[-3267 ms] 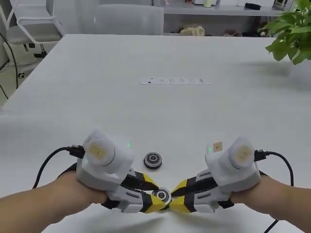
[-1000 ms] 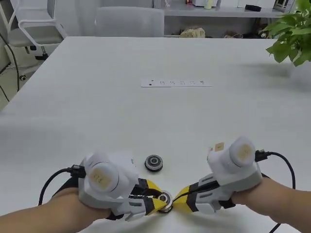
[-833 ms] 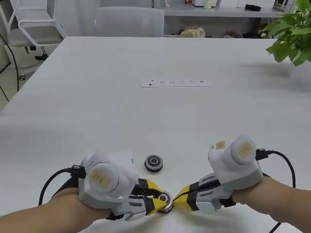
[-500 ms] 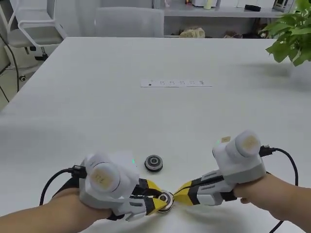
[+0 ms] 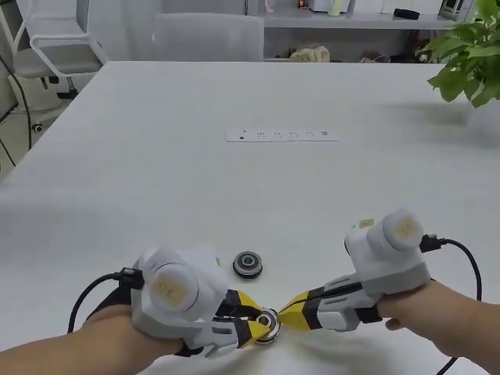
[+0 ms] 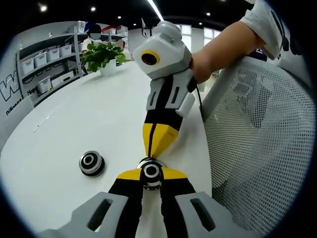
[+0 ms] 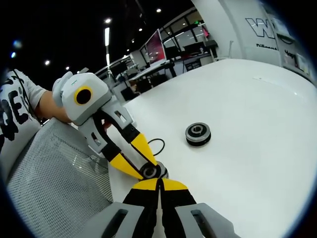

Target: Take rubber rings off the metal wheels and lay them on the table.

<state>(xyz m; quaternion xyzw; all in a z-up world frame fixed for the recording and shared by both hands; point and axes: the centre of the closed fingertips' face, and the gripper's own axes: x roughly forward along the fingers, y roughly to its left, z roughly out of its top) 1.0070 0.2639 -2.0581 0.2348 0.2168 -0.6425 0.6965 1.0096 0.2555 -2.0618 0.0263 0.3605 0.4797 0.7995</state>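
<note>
Two grippers meet tip to tip low over the white table (image 5: 234, 156), which stretches far beyond the fingers. We hold the left gripper (image 5: 262, 326) with its yellow fingers (image 6: 130, 174) pinching a small metal wheel (image 6: 151, 172) from both sides, one finger against each side of its rim. Whether the wheel rests on the table or hangs just above it, we cannot tell. We bring the right gripper (image 7: 158, 181) in from the opposite side, its fingers pressed together. Their joined tips touch the rim of the same wheel, and we cannot tell whether anything is caught between them. A second wheel (image 5: 248, 263), with a dark outer band, lies flat on the table just beyond the meeting fingertips, apart from both grippers.
</note>
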